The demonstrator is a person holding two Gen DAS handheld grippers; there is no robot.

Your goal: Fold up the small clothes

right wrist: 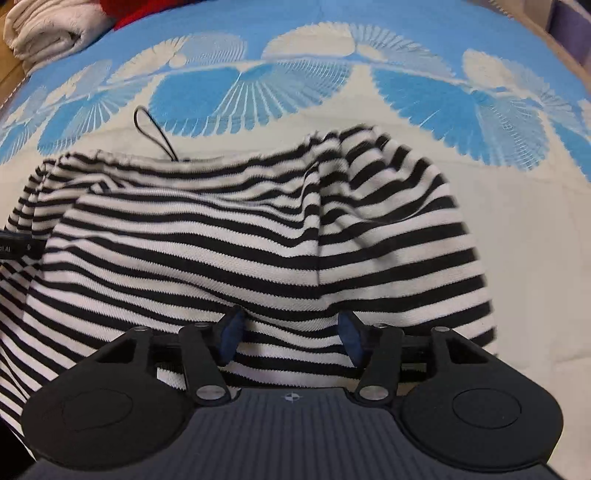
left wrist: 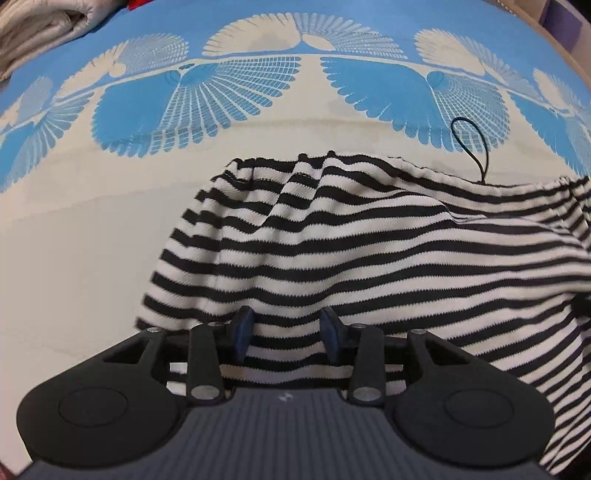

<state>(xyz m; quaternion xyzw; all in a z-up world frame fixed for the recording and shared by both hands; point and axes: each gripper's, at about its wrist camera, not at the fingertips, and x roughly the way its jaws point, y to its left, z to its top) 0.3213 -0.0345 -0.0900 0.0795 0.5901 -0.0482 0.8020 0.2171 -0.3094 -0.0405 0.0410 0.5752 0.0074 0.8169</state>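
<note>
On the cream middle of the blue-patterned bedspread [left wrist: 92, 229] lies the black-and-white striped garment [left wrist: 351, 251], bunched in soft ridges, its gathered hem toward the band of blue fan shapes. A thin black cord loop [left wrist: 469, 147] sticks out from that hem onto the bedspread. The left gripper [left wrist: 287, 334] points down over the near part of the striped garment, its blue-padded fingers [left wrist: 242, 334] standing partly apart with striped cloth between them; whether the pads pinch the cloth cannot be told. The right gripper [right wrist: 290, 338] hangs over the same garment's near edge, its fingers [right wrist: 231, 338] wider apart, cloth lying between them with the pads apparently not pressing it. Beyond the blue band, at the bedspread's far left corner, sits a folded pale towel [right wrist: 48, 33] beside something red [right wrist: 129, 13].
</note>
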